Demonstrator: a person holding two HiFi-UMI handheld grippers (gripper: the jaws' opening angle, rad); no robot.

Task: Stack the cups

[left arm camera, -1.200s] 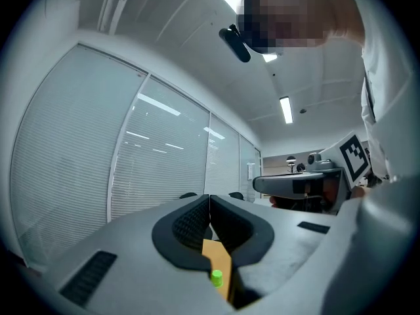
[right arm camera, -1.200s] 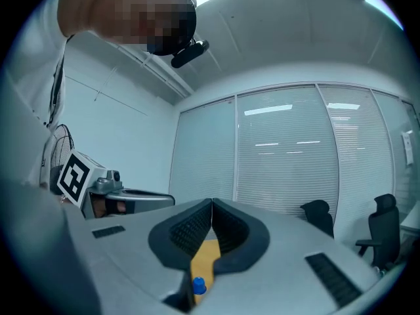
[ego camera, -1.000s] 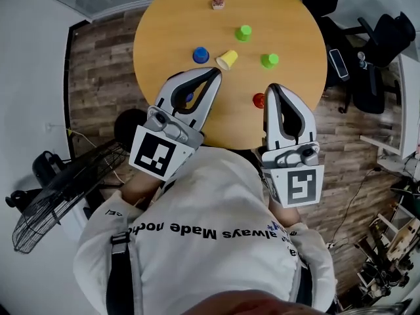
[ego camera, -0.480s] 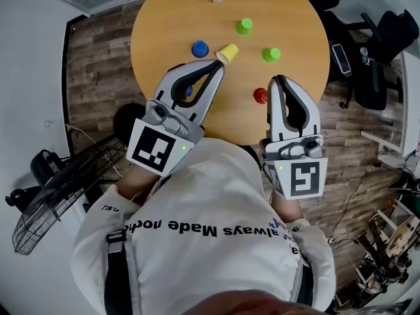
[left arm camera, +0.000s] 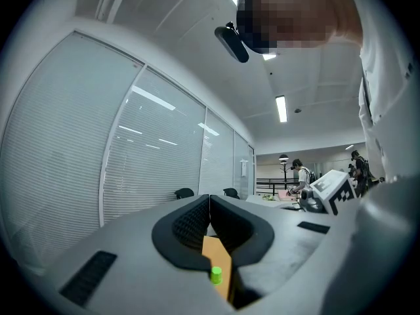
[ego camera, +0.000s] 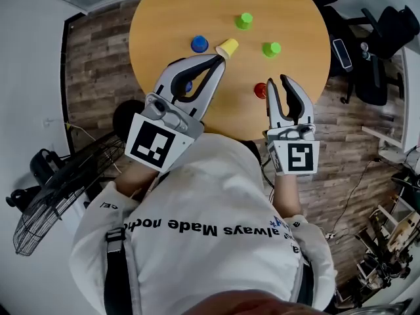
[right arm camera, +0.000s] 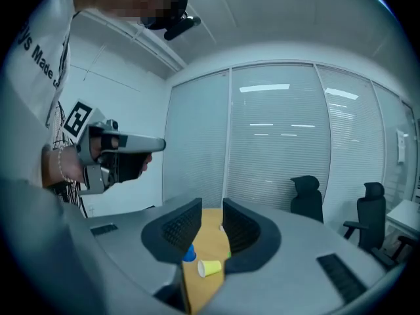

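shirt [ego camera: 197, 202]: white, black lettering | left tool [ego camera: 219, 57], right tool [ego camera: 278, 81]: grey

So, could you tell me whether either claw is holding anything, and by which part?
Nothing is held. The left claw is shut on nothing; the right claw has just been opening its jaws, with nothing between them.

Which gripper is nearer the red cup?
Right: the right gripper, its empty jaws just opening, is beside the red cup; the left gripper is farther off, by the yellow cup.
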